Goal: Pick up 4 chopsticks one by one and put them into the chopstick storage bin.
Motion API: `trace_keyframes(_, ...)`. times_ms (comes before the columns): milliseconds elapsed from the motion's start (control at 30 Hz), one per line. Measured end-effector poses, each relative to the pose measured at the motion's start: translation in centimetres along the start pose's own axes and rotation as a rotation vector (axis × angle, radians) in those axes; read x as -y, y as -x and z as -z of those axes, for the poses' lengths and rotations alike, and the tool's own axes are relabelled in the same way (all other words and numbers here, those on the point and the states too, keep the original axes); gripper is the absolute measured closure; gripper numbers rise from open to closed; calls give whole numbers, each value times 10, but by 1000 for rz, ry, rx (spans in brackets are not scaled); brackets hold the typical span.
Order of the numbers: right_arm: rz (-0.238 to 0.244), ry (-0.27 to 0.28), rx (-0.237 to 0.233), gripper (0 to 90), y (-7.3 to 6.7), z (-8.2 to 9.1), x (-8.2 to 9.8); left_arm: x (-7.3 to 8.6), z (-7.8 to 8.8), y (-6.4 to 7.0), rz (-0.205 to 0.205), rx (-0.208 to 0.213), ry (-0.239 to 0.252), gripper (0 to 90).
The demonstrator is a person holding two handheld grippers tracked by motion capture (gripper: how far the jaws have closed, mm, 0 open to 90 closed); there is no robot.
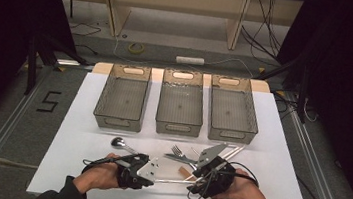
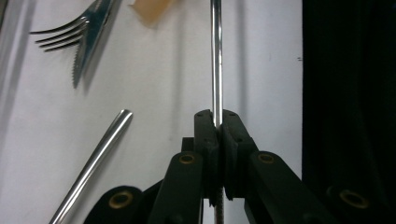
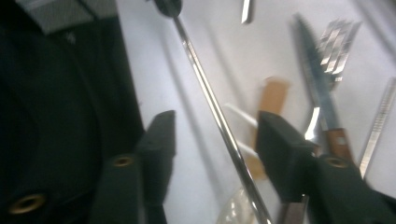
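Observation:
A thin steel rod (image 1: 172,181) hangs level above the table's front edge between my two grippers. My left gripper (image 1: 154,177) is shut on one end of it; in the left gripper view the pads (image 2: 205,133) pinch the rod (image 2: 216,65), which runs straight ahead. My right gripper (image 1: 194,181) faces the left one with its jaws apart. In the right gripper view the rod (image 3: 205,93) passes slantwise between the open fingers (image 3: 161,133) without touching either pad. The rod's ends are hidden.
Three grey bins (image 1: 111,121) (image 1: 177,128) (image 1: 232,134) stand in a row at the back. A spoon (image 1: 120,142), a fork (image 1: 177,151), a knife (image 1: 178,158), a small tan piece (image 1: 184,171) and pale sticks (image 1: 234,150) lie between the bins and the grippers.

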State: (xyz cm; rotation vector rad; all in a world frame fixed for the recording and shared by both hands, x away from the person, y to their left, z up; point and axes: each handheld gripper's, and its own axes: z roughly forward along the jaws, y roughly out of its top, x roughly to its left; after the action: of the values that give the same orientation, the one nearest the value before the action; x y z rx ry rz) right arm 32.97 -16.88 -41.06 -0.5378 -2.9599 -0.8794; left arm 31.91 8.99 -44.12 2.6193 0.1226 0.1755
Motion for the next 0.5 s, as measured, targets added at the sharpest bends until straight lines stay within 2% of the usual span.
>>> trace_keyframes(167,-68,112,100,382,4,10,9,3,4,-5,65,-42,12,860)
trace_keyframes(333,-140,214,187,357,7,18,25,7,12,-12,167,-61,54,859)
trace_keyframes(433,-194,256,193,332,10,23,39,8,19,-18,245,-116,78,860)
trace_keyframes(500,-228,280,203,329,11,26,48,10,24,-22,286,-130,107,860)
